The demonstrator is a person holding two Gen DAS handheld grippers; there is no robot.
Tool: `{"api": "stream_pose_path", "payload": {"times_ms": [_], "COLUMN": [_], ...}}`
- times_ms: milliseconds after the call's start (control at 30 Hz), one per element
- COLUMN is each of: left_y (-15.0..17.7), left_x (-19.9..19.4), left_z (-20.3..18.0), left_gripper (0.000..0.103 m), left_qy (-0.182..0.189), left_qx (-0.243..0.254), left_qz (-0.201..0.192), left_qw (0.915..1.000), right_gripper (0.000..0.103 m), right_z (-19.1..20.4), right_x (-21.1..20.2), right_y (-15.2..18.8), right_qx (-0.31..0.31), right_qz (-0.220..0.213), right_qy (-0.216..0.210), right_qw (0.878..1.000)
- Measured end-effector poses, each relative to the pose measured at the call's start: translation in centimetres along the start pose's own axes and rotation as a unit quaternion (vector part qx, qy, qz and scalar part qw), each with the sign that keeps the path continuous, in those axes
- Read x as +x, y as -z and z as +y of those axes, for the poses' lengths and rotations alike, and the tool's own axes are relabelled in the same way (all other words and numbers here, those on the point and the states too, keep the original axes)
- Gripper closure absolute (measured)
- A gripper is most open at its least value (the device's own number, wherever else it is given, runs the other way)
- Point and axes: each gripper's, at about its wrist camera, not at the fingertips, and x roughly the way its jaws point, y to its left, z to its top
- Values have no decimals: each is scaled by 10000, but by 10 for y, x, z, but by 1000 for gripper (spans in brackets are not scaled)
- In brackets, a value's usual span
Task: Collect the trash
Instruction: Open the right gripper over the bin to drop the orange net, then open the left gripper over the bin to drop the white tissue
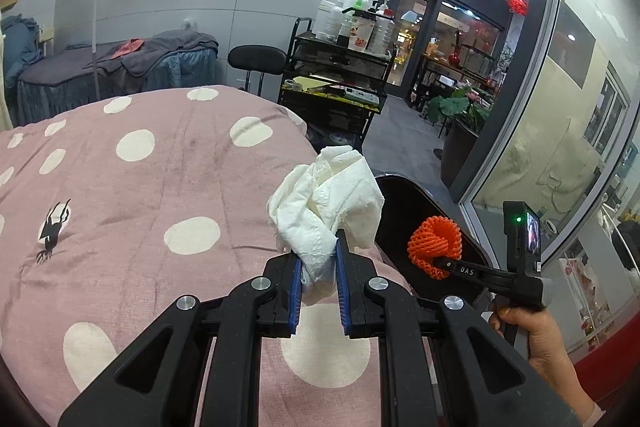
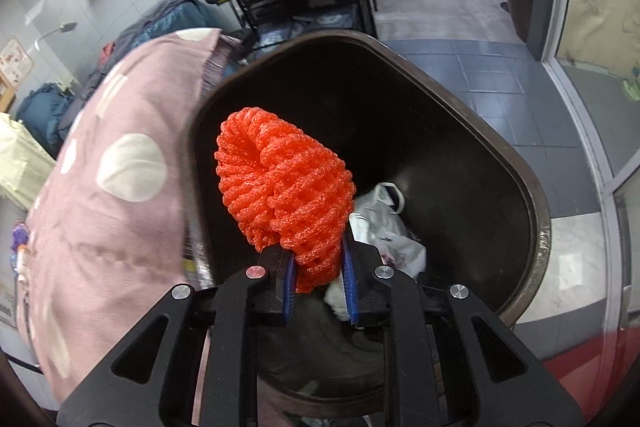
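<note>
My left gripper point(image 1: 319, 251) is shut on a crumpled white tissue point(image 1: 326, 191), held above the right edge of a bed with a pink polka-dot cover point(image 1: 140, 187). Beside the bed stands a black bin point(image 1: 400, 211). In the right wrist view my right gripper point(image 2: 319, 259) points down into the bin point(image 2: 536, 211), shut on an orange foam net point(image 2: 280, 179) whose bulk sticks out past the blue pads. White crumpled trash point(image 2: 384, 227) lies at the bin's bottom. The left wrist view shows the right gripper point(image 1: 436, 261) and the net point(image 1: 434, 241) over the bin.
A person's hand point(image 1: 536, 335) grips the right tool's handle. A black trolley point(image 1: 340, 67) with bottles and a black stool point(image 1: 258, 61) stand beyond the bed. A glass partition point(image 1: 560, 107) runs along the right. A second bed point(image 1: 120, 67) stands by the far wall.
</note>
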Motion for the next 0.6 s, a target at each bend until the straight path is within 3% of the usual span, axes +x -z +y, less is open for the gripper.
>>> {"api": "stream_pose_path", "payload": {"times_ms": [33, 67, 100, 167, 333, 600], "left_y": [0, 1, 1, 2, 1, 2], "left_x": [1, 2, 3, 5, 12, 29], "left_z": [-2, -5, -7, -13, -28, -54], "left_gripper": [88, 88, 88, 88, 88, 88], "left_qy": [12, 23, 32, 61, 184, 454], "left_qx": [28, 55, 79, 127, 240, 450], "left_qz": [12, 23, 34, 63, 115, 287], "left_qw": [10000, 10000, 10000, 9999, 9995, 9975], "right_gripper": [75, 66, 50, 34, 33, 24], "right_z": [-1, -3, -5, -10, -18, -12], "right_x": [2, 3, 3, 1, -6, -34], "right_y": [2, 5, 7, 11, 17, 27], "right_qx": [-11, 0, 25, 115, 198, -107], "right_qz": [15, 24, 21, -36, -50, -499], "right_qy": [37, 51, 59, 67, 48, 163], "right_qw": [10000, 10000, 10000, 9999, 9998, 9986]}}
